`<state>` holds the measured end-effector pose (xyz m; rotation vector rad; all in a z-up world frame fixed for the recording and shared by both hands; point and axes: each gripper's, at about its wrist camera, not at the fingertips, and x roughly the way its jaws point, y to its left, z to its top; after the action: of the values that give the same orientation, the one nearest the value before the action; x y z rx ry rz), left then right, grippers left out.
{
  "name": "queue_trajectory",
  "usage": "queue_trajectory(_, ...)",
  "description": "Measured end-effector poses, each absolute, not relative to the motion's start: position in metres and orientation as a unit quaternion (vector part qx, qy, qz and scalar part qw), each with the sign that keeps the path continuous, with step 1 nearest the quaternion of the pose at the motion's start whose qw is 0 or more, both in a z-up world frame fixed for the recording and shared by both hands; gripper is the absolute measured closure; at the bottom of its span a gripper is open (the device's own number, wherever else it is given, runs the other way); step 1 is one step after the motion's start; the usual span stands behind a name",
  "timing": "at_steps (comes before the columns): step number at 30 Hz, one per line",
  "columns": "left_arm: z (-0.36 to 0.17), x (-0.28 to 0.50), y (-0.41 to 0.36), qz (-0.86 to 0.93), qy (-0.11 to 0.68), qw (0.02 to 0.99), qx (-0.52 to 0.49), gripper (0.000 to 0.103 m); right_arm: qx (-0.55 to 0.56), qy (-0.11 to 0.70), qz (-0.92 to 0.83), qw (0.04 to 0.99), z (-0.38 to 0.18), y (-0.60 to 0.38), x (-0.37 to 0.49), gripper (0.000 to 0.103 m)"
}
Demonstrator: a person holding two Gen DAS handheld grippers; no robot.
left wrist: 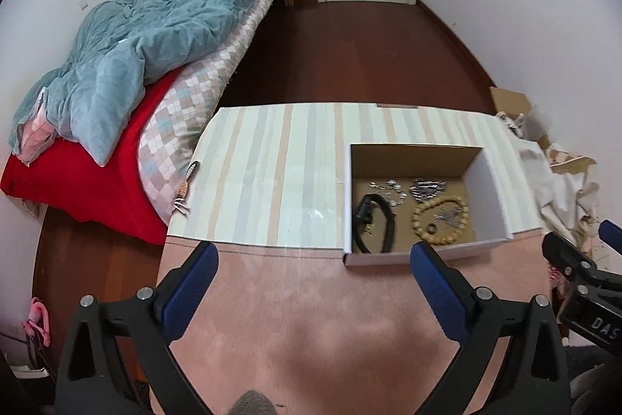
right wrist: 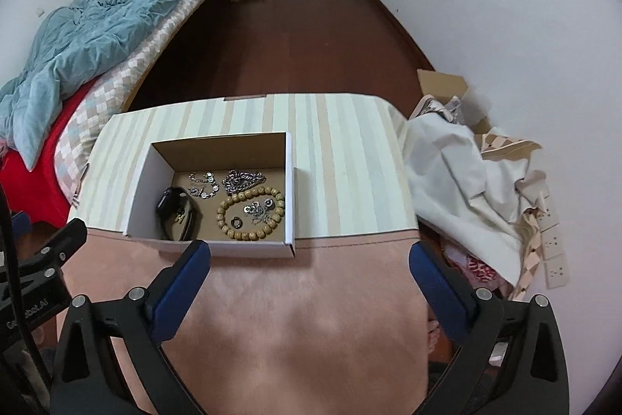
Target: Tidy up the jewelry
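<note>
Left gripper (left wrist: 315,255) and right gripper (right wrist: 311,253) spread wide, holding nothing, hovering above pink cloth (right wrist: 287,298). Just beyond, open cardboard box (right wrist: 217,247) containing beaded bracelet (right wrist: 250,207), silver chains (right wrist: 241,179), black band (right wrist: 177,211).

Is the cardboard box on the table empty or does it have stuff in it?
Not empty. The box holds a beaded bracelet, silver chains and a black band on its floor.

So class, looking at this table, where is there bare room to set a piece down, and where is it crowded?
Free: the pink cloth in front of the cardboard box, and the striped cloth on either side of the box. Crowded: inside the box, where the bead bracelet, chains and black watch lie close together.
</note>
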<state>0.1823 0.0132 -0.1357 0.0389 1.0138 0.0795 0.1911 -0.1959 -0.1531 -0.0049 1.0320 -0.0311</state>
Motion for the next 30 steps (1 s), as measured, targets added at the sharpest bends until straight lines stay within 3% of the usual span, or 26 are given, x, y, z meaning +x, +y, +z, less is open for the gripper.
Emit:
queue_trajectory(14,-0.028,0.095,0.008,0.022,0.427,0.904,0.007,0.002,0.001,0.421,-0.014,0.907,-0.034,-0.206,0.092,0.0)
queue_trajectory(30,0.034,0.034,0.002,0.003,0.411,0.912,-0.017,0.002,-0.012,0.369,-0.013,0.929,0.06,-0.203,0.004,0.0)
